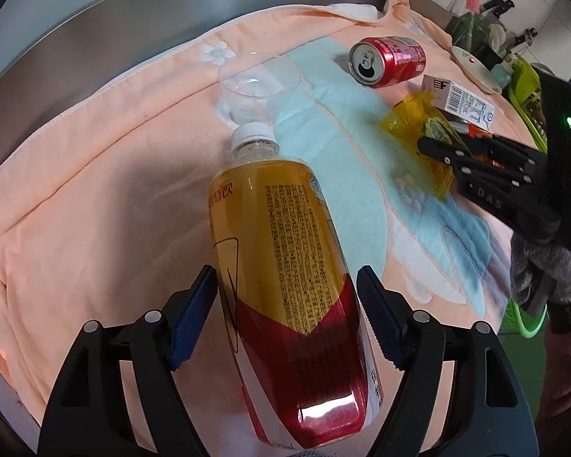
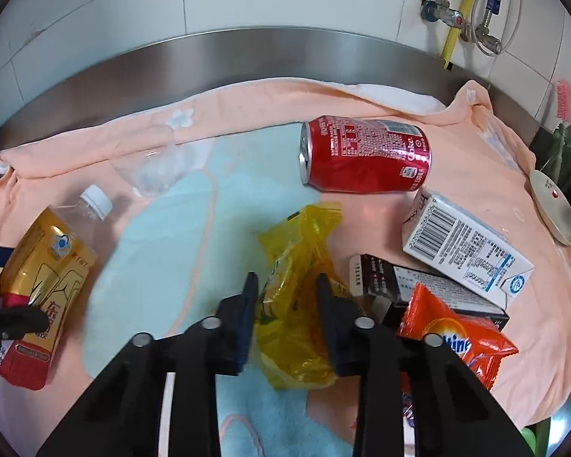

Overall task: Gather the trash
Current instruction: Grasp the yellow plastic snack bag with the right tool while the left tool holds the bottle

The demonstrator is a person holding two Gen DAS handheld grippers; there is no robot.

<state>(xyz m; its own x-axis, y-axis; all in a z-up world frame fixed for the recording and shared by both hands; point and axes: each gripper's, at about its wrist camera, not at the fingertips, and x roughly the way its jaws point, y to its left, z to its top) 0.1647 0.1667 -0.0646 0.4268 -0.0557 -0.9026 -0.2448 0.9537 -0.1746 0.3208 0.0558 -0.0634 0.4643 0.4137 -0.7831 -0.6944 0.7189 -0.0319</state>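
Observation:
A tea bottle (image 1: 281,236) with a yellow and red label and a white cap lies on the peach towel (image 1: 95,190). My left gripper (image 1: 285,282) is open and straddles its lower body, with the blue pads close beside it. To the right, my right gripper (image 2: 287,285) is shut on a crumpled yellow wrapper (image 2: 297,236). The left wrist view also shows that gripper (image 1: 437,148) on the wrapper (image 1: 407,122), held by a gloved hand (image 1: 544,266). A red cola can (image 2: 365,156) lies on its side behind the wrapper.
A white milk carton (image 2: 464,251), a dark box (image 2: 384,278) and an orange snack packet (image 2: 456,339) lie right of the wrapper. A clear plastic cup (image 1: 255,76) lies beyond the bottle cap. A steel counter rim (image 2: 247,57) and tiled wall stand behind; a plate (image 2: 555,209) sits far right.

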